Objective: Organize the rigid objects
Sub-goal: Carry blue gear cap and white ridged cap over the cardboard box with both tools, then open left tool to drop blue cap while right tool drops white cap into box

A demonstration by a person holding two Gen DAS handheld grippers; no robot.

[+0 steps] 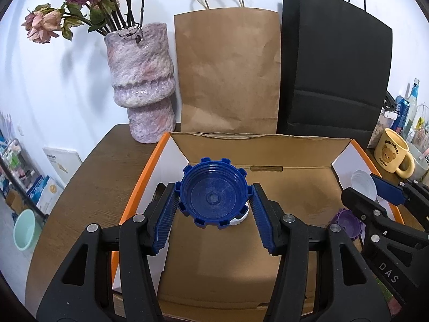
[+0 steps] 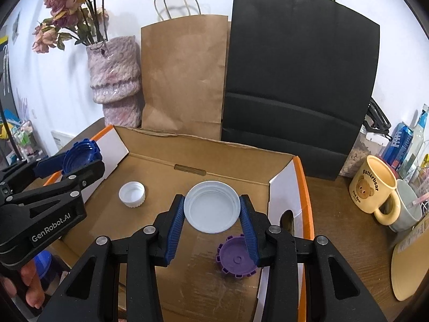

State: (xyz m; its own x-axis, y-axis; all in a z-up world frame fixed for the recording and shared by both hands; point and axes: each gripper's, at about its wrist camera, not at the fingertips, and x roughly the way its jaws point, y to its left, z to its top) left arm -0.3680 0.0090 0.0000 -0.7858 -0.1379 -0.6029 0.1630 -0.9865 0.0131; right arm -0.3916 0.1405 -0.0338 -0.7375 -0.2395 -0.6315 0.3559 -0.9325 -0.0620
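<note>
Over the open brown cardboard box (image 2: 150,158) on the table: left gripper (image 1: 213,198) pinching a notched blue plastic cap (image 1: 214,196), right gripper (image 2: 211,206) pinching a round white plastic lid (image 2: 211,206).

The open brown cardboard box (image 2: 214,166) is entered freely from above; its floor is obstructed by a small white ribbed cap (image 2: 132,194) and a purple notched plastic cap (image 2: 233,259).

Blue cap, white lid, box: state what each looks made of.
Blue cap: likely moulded plastic, matte, with threads and notched rim. White lid: probably plastic, smooth, slight sheen. Box: cardboard, dull brown inside, creased flaps, orange-printed edges.
</note>
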